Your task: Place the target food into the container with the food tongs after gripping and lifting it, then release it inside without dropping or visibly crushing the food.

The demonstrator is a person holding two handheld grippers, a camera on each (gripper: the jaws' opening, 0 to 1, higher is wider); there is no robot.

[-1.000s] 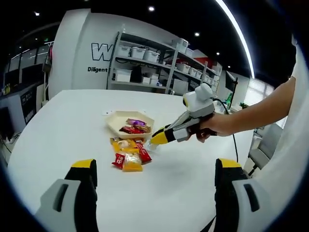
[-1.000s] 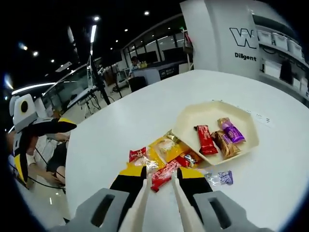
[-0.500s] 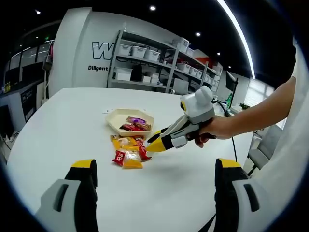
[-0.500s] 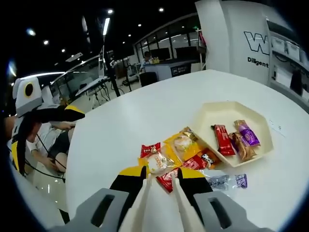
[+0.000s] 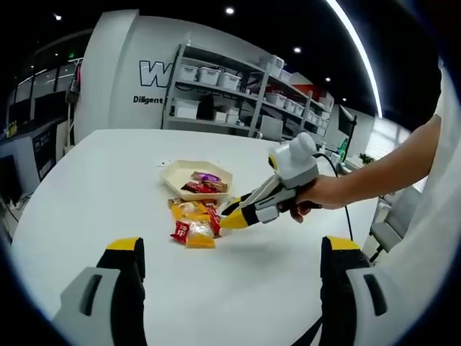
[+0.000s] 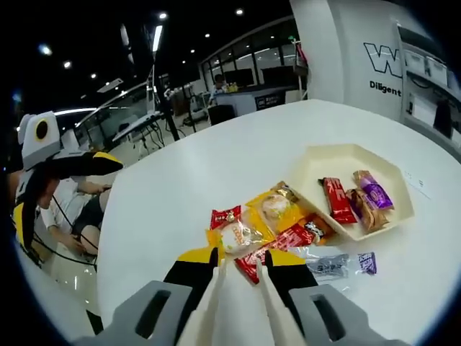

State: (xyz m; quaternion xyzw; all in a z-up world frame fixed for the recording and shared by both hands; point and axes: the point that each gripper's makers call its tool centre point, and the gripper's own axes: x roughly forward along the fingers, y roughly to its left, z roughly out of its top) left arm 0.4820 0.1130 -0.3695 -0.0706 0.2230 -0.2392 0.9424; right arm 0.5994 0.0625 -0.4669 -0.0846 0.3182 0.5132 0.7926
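Observation:
A loose pile of wrapped snacks (image 5: 193, 220) lies on the white table in front of a beige hexagonal tray (image 5: 173, 173). In the right gripper view the tray (image 6: 317, 155) holds a red bar (image 6: 335, 202), a brown sweet and a purple sweet. My right gripper (image 6: 240, 261) is shut on the white food tongs (image 6: 213, 288), whose two blades stand slightly apart. Their tips sit at the near end of a long red packet (image 6: 284, 241). A hand holds this gripper (image 5: 227, 220) low beside the pile. My left gripper (image 5: 232, 245) hangs wide open, well short of the snacks.
Yellow packets (image 6: 270, 209), a small red packet (image 6: 225, 216) and a clear-and-purple packet (image 6: 338, 265) surround the red one. My left gripper (image 6: 61, 189) shows beyond the table's left edge. Storage shelves (image 5: 230, 101) stand behind the table.
The right gripper with the tongs has drawn back from the tray's side and come down at the near end of the snack pile. The left gripper stays open.

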